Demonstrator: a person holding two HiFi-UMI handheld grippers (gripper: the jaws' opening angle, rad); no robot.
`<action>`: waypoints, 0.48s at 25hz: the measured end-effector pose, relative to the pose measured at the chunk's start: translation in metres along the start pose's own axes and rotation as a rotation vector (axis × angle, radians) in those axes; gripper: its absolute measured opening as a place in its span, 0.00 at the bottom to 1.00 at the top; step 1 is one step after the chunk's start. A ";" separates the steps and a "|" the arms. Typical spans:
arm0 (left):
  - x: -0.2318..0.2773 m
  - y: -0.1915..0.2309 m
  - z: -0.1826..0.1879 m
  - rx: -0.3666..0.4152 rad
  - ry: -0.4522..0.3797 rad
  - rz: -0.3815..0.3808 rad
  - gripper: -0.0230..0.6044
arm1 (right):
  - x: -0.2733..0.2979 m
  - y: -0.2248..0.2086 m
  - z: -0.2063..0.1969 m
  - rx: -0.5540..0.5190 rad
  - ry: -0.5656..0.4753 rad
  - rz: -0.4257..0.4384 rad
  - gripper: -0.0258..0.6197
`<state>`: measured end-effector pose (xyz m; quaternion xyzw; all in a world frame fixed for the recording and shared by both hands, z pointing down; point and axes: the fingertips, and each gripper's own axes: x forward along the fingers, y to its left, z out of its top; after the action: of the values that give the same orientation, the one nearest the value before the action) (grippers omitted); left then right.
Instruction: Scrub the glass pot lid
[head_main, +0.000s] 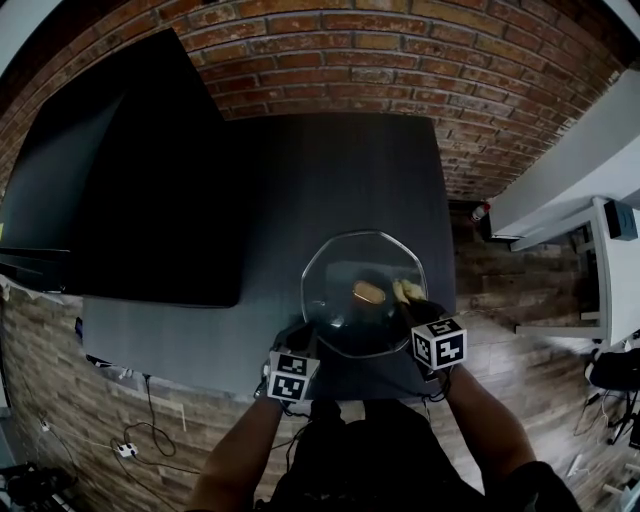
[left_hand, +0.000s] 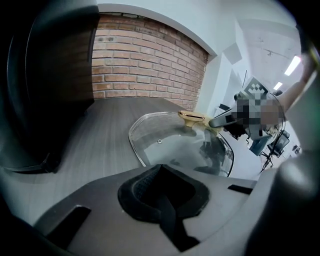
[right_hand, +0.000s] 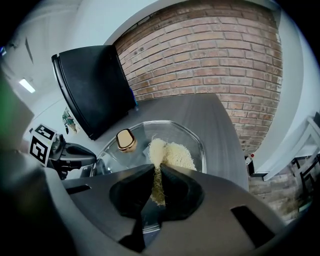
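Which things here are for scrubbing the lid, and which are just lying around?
For the job: glass lid, its rim gripped by the left tool; yellow scrubbing pad, pinched in the right tool.
Just lying about: black screen on the table; cables on the floor.

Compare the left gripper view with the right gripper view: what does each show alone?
Left only: the left gripper shut on the near rim of the glass pot lid, plus the lid's small vent hole. Right only: the right gripper clamping the pale scrub pad, pressed on the glass. Both: the lid, its gold knob, the brick wall.
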<state>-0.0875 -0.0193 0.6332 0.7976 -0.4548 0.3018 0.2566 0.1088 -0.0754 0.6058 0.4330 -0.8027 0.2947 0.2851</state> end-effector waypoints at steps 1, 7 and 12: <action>0.000 0.000 0.000 0.002 0.002 -0.003 0.09 | -0.001 0.004 -0.001 0.000 0.001 0.000 0.10; 0.000 0.000 0.000 0.014 0.008 -0.025 0.09 | -0.001 0.023 -0.006 -0.002 0.006 -0.001 0.10; 0.000 0.000 -0.003 0.035 0.010 -0.041 0.09 | -0.001 0.045 -0.011 0.013 0.006 0.005 0.10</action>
<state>-0.0882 -0.0169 0.6356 0.8096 -0.4317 0.3085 0.2511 0.0729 -0.0471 0.6020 0.4320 -0.8009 0.3021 0.2840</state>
